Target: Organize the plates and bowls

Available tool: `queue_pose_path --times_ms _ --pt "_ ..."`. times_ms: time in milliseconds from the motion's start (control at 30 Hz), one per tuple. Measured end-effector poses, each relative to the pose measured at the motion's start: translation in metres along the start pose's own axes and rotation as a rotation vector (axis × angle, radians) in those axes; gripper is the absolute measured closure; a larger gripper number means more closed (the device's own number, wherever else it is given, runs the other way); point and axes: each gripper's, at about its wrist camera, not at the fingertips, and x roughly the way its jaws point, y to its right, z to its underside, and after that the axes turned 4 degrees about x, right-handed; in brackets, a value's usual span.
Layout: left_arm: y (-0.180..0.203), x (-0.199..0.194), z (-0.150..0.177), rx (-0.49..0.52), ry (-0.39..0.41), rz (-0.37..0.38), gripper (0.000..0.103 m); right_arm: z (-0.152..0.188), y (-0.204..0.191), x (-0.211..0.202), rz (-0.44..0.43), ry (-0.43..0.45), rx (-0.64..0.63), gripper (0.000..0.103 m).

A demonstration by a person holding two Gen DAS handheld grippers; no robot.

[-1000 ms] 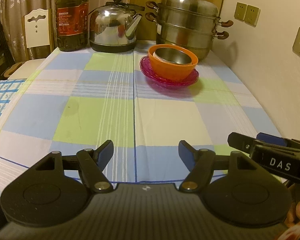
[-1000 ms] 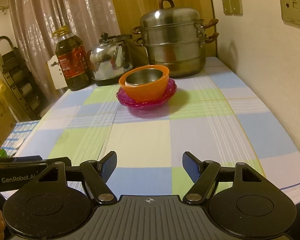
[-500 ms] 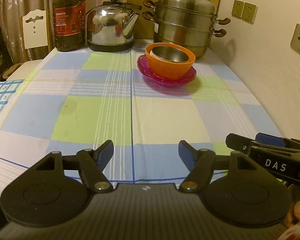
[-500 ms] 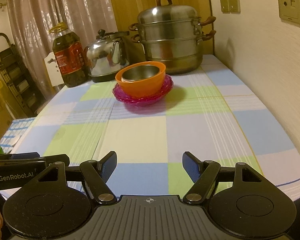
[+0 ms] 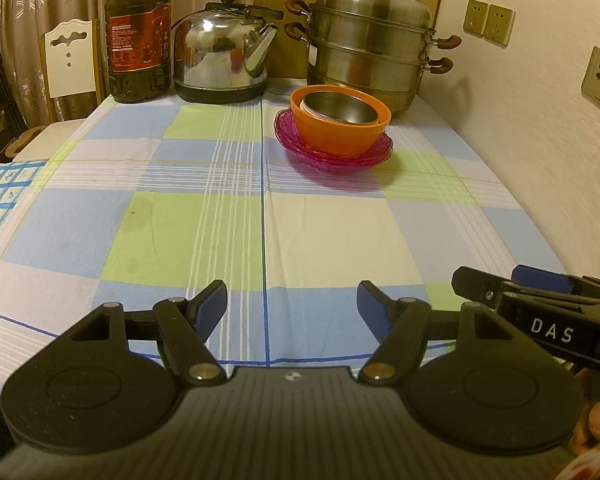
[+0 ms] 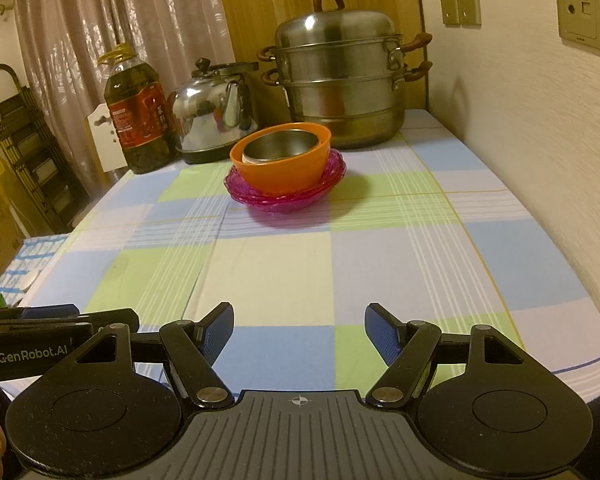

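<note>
At twelve o'clock on the table (image 5: 320, 240), one steel bowl (image 5: 340, 106) nests in one orange bowl (image 5: 340, 136) atop stacked pink plates (image 5: 332, 156), count unclear. Left gripper (image 5: 292, 304) and right gripper (image 6: 299, 330) both released, empty.

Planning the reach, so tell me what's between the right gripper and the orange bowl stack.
Only bare checked tablecloth lies between the open right gripper and the orange bowl on its pink plates, as the right wrist view shows.

I see a polished steel tiered steamer pot (image 6: 340, 80) and mirror-bright metal kettle (image 6: 214, 114) on a matt checked cotton tablecloth (image 6: 300, 272); a brushed steel bowl (image 6: 280, 146) sits in a smooth orange plastic bowl (image 6: 284, 168) on translucent, ribbed magenta plastic plates (image 6: 284, 196).
</note>
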Motion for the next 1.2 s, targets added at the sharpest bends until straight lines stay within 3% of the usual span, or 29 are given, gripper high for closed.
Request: queue_pose_path --times_ms 1200 --pt "0.0009 -0.0021 -0.0022 0.004 0.004 0.007 0.033 0.0009 0.0005 0.0002 -0.002 -0.001 -0.006 0.031"
